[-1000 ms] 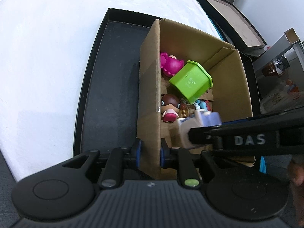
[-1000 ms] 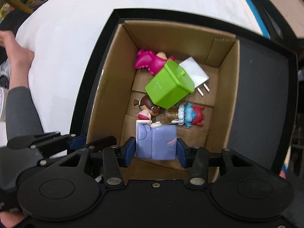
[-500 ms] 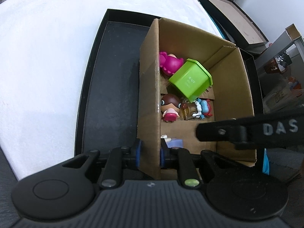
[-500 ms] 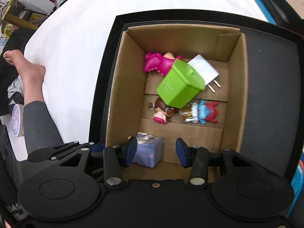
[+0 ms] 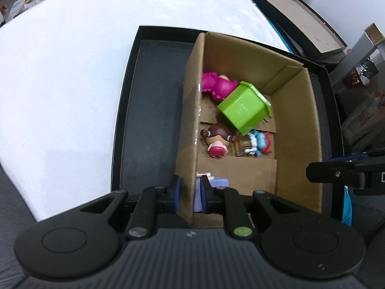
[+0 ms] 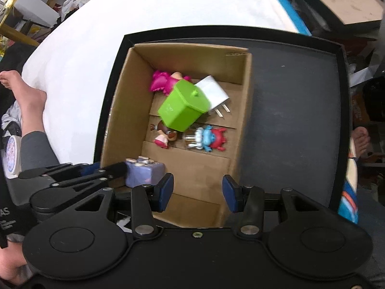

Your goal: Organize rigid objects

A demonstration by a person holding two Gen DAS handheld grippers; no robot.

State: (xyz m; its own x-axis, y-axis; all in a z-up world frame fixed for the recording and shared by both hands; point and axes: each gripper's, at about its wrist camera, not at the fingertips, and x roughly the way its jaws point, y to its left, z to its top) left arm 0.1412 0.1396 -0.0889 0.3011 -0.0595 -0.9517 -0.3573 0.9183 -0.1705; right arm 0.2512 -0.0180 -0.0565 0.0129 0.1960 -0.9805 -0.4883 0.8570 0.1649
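Note:
A cardboard box (image 5: 296,130) (image 6: 125,96) sits in a black tray (image 5: 146,110) (image 6: 288,110). My left gripper (image 5: 190,192) is shut on the box's near-left wall. Inside lie a green cube container (image 5: 244,108) (image 6: 182,106), a pink doll (image 5: 216,85) (image 6: 163,82), a brown-haired doll (image 5: 216,137) (image 6: 166,134), a blue-and-red figure (image 5: 259,142) (image 6: 209,139), a white plug (image 6: 214,91) and a lavender block (image 5: 214,183) (image 6: 144,172). My right gripper (image 6: 195,190) is open and empty above the box's near end, right of the lavender block.
The tray rests on a white surface (image 5: 60,72) (image 6: 96,36). Another black tray with a cardboard floor (image 5: 300,16) lies beyond. A person's arm and bare foot (image 6: 26,106) are at the left of the right wrist view. Clutter stands at the right (image 5: 361,91).
My right gripper opened and let the lavender block drop into the box's near-left corner, then pulled back and to the right. My left gripper kept its hold on the box wall.

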